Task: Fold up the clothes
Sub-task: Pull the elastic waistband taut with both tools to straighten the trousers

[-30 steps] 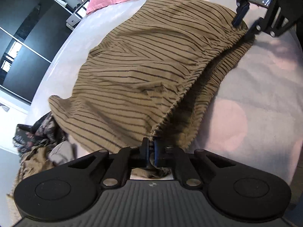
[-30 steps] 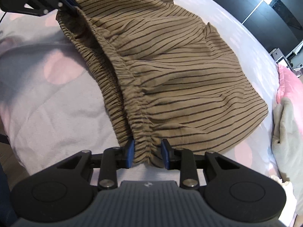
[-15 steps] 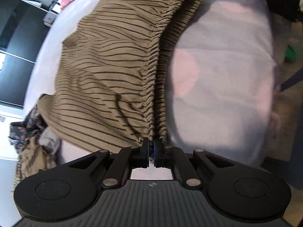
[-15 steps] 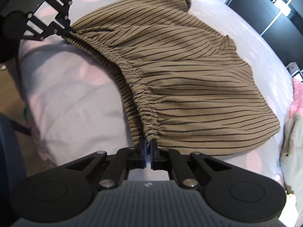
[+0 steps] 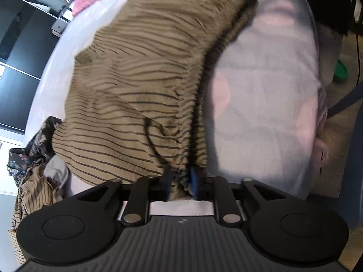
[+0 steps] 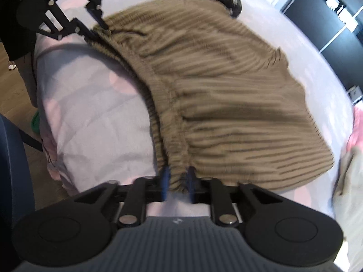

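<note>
My left gripper (image 5: 180, 182) and right gripper (image 6: 178, 184) are both opening, the striped shorts' (image 5: 136, 95) gathered waistband edge loose between each one's jaws; bare bed (image 5: 267, 95) lies beside them.

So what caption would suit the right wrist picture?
Right hand-held gripper opening around the waistband of striped brown shorts on a bed.

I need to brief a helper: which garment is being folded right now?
On the pale bed cover with pink spots, it is the brown striped shorts spread flat in the middle. Unlike the crumpled clothes pile at the edge, their gathered elastic waistband sits between both hand-held grippers.
</note>
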Tool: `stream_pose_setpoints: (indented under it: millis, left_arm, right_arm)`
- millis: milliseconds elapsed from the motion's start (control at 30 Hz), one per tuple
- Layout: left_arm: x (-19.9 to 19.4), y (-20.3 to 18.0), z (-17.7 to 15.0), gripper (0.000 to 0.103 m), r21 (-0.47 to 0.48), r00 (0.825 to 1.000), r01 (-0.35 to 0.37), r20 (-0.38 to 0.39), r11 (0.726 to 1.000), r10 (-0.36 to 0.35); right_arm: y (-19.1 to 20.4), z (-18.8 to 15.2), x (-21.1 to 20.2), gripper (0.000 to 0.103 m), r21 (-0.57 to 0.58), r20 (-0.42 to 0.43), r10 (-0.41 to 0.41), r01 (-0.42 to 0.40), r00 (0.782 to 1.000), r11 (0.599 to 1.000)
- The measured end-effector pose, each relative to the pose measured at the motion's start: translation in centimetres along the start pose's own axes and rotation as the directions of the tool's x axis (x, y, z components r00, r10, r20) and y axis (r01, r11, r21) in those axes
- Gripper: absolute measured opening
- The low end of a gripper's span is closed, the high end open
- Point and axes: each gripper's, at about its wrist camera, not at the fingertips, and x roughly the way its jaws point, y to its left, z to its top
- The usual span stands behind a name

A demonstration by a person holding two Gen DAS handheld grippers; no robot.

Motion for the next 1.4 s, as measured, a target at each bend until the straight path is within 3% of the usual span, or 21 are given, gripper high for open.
stream_pose_setpoints:
  millis: [100, 200, 233, 300, 433, 500, 533, 633, 700, 767, 933, 1100, 1233, 1400]
  left_arm:
    - [-1.1, 0.0, 0.2, 0.031, -0.005, 0.998, 0.005, 0.062, 1.0, -0.005]
    - [-1.6, -0.9, 0.6, 0.036, 0.038, 0.995, 0.006, 0.1, 0.999, -0.01]
    - [-1.3, -1.4, 0.8, 0.042, 0.061, 0.995, 0.004, 0.098, 0.998, -0.01]
    - [-0.3, -2.5, 1.2, 0.044, 0.114, 0.997, -0.016, 0.071, 0.993, 0.007]
    - [2.7, -3.5, 1.3, 0.044, 0.183, 0.992, -0.125, -0.007, 0.975, 0.128]
    - [2.8, -3.4, 1.1, 0.043, 0.178, 0.992, -0.121, -0.004, 0.976, 0.124]
    - [2.8, -3.4, 1.1, 0.036, 0.177, 0.993, -0.119, -0.005, 0.977, 0.122]
    - [2.4, -3.4, 1.0, 0.018, 0.195, 0.994, -0.107, -0.004, 0.975, 0.11]
    - [2.1, -3.2, 0.9, 0.013, 0.195, 0.994, -0.107, -0.003, 0.975, 0.11]
    - [1.6, -2.9, 1.0, 0.009, 0.189, 0.995, -0.1, -0.007, 0.977, 0.104]
    - [-0.5, -1.5, 1.5, 0.006, 0.207, 0.995, -0.1, 0.003, 0.973, 0.101]
    - [-3.6, 0.1, 2.3, 0.006, 0.202, 1.0, 0.007, 0.006, 0.979, -0.008]
    - [-4.7, -0.9, 2.3, 0.006, 0.264, 0.991, 0.135, -0.02, 0.955, -0.134]
    - [-3.5, -3.5, 1.6, 0.006, 0.309, 0.975, 0.219, -0.052, 0.925, -0.214]
  right_arm:
    - [1.3, 0.2, -0.3, 0.03, -0.071, 0.028, -0.02, 0.022, 0.999, 0.997]
    - [3.0, 0.6, 0.0, 0.038, -0.173, 0.039, -0.053, 0.059, 0.998, 0.983]
    - [3.6, 0.7, 0.6, 0.039, -0.215, 0.033, -0.069, 0.075, 0.997, 0.974]
    - [4.7, 0.7, 1.8, 0.046, -0.288, 0.009, -0.101, 0.099, 0.995, 0.952]
    - [6.2, 0.1, 3.9, 0.048, -0.42, -0.01, -0.199, 0.176, 0.98, 0.89]
    - [6.5, -0.3, 4.3, 0.045, -0.464, 0.009, -0.229, 0.207, 0.973, 0.861]
    - [6.6, -0.5, 4.4, 0.044, -0.478, 0.013, -0.247, 0.223, 0.969, 0.849]
    - [6.5, -0.8, 4.9, 0.023, -0.506, 0.009, -0.298, 0.261, 0.955, 0.822]
    - [5.9, -0.5, 4.5, 0.012, -0.492, 0.005, -0.303, 0.266, 0.953, 0.829]
    - [5.0, 0.1, 3.7, 0.009, -0.466, 0.002, -0.292, 0.259, 0.956, 0.846]
    - [2.7, 1.5, 0.3, 0.008, -0.418, -0.029, -0.19, 0.16, 0.981, 0.894]
    - [1.7, 1.6, -2.9, 0.008, -0.454, -0.082, -0.084, 0.037, 0.993, 0.89]
    - [2.1, 0.7, -4.0, 0.008, -0.467, -0.164, 0.034, -0.108, 0.986, 0.877]
    - [4.0, -0.4, -2.7, 0.008, -0.49, -0.219, 0.075, -0.176, 0.973, 0.854]
